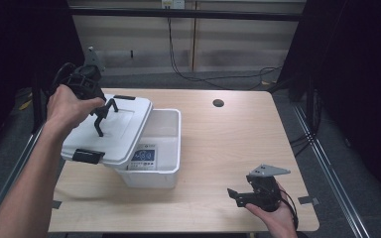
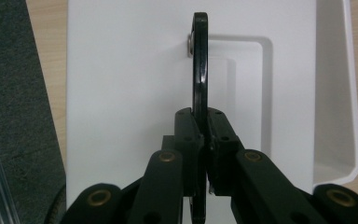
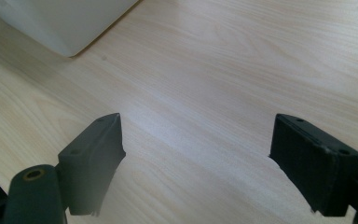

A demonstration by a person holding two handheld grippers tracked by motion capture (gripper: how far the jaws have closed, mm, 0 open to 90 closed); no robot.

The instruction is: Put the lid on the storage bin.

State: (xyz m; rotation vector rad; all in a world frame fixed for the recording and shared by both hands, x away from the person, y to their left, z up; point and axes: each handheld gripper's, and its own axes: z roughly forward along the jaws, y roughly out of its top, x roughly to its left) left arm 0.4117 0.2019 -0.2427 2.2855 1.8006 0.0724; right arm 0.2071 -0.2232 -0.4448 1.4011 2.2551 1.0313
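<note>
Overhead, the left gripper (image 1: 100,115) is clenched on the black handle (image 1: 110,105) of the white lid (image 1: 110,130), held tilted over the tub (image 1: 164,148), covering its 9 o'clock half. A labelled item (image 1: 143,157) lies inside the tub. The right gripper (image 1: 239,196) rests at the table's (image 1: 228,144) 5 o'clock corner.

Along the left gripper's jaws, the pads (image 2: 186,133) pinch the thin handle (image 2: 200,70) edge-on, a detail the high view blurs. With so narrow a hold, I judge the lid (image 2: 130,93) could swing or slip and knock the tub's rim (image 2: 349,93).

Along the right gripper (image 3: 196,158), the jaws stand released, wide apart over bare table (image 3: 214,70), the tub's corner (image 3: 60,23) at 11 o'clock.
</note>
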